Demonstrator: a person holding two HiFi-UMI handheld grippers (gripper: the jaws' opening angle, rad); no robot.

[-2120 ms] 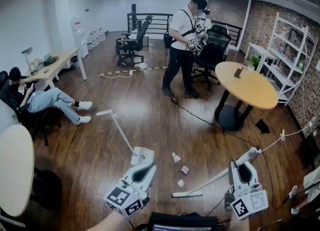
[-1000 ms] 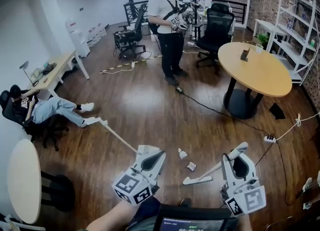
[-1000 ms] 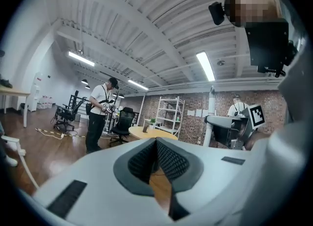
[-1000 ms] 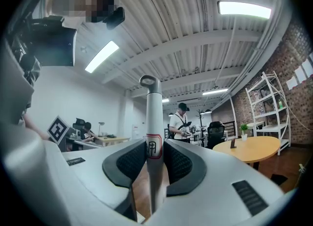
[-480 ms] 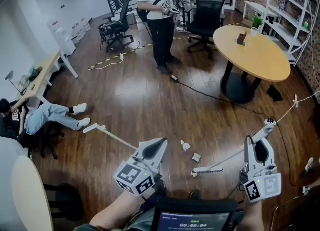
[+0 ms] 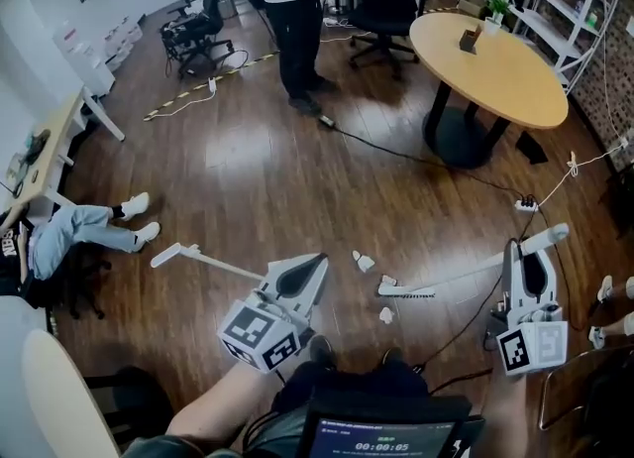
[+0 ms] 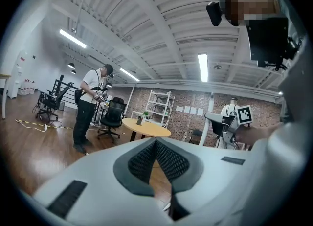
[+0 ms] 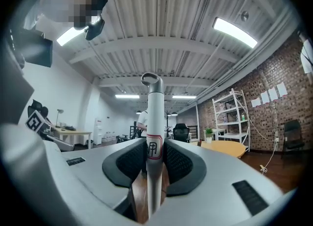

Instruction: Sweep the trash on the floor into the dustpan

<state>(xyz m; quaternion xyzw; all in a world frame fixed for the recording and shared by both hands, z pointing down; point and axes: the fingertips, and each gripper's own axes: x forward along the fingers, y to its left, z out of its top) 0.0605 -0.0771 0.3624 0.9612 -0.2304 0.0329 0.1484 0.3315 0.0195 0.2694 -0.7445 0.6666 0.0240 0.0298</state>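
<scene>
Left hand-held gripper (image 6: 317, 265) points to 1 o'clock, jaws together; dustpan handle (image 6: 198, 260) trails toward 9 o'clock. Right hand-held gripper (image 6: 519, 253) clamps the broom (image 6: 406, 290); white crumpled trash (image 6: 365, 262) lies beside the bristles.

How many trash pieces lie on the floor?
3 trash pieces: one farthest out, one by the broom head at, one nearest the camera. Others may be hidden.

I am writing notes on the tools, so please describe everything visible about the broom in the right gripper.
The broom has a long, thin, pale handle with a hanging loop at its top end and a red-framed mark where the right gripper is shut on it. It slants down to a narrow head with short dark bristles on the wooden floor, beside small scraps of trash.
</scene>
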